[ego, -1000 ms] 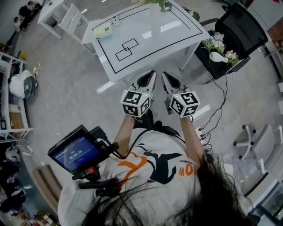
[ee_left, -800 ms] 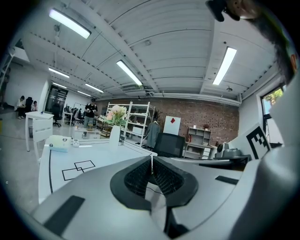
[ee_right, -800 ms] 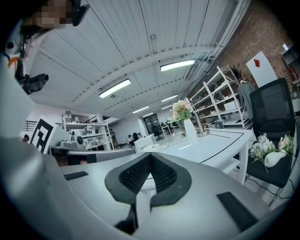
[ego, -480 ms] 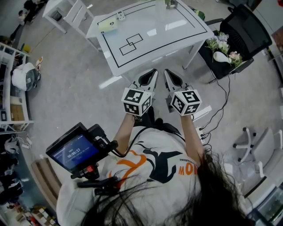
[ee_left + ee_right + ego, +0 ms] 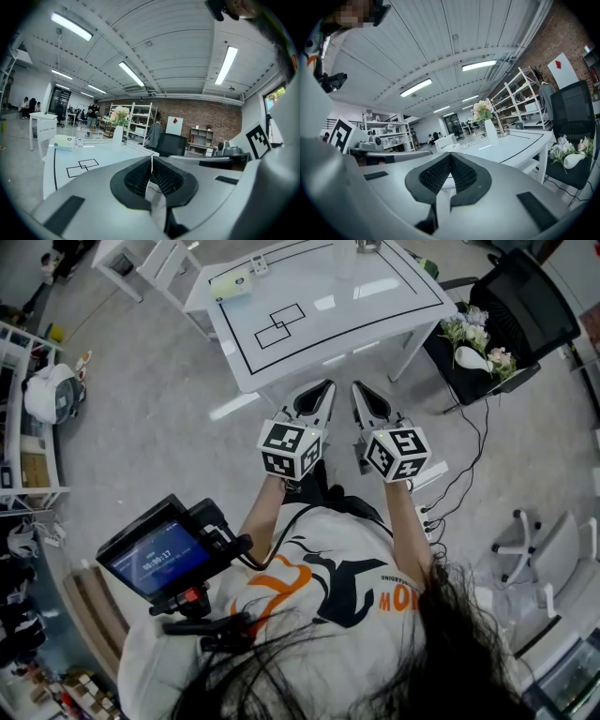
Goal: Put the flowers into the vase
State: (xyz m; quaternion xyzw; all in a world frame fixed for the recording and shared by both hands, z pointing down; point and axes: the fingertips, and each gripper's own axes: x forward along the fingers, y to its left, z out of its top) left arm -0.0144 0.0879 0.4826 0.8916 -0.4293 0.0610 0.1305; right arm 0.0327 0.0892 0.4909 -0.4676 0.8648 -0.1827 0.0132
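A white vase with flowers in it [image 5: 117,132] [image 5: 489,127] stands at the far edge of the white table [image 5: 375,306]. More flowers, pale pink and white, [image 5: 471,337] [image 5: 568,149] lie on the black chair [image 5: 511,310] to the right of the table. My left gripper [image 5: 326,385] [image 5: 151,158] and right gripper [image 5: 355,386] [image 5: 450,155] are held side by side in front of the table's near edge. Both are shut with nothing between the jaws.
Black outlines and two overlapping squares [image 5: 280,322] are drawn on the table top. A small pale box [image 5: 231,284] lies at its left end. White shelving [image 5: 28,418] is at the left, cables [image 5: 464,474] run on the floor at the right, and a screen on a rig [image 5: 155,555] hangs by my body.
Table and chair have slid slightly up and away in the head view; the grippers stay side by side, shut, and have barely moved.
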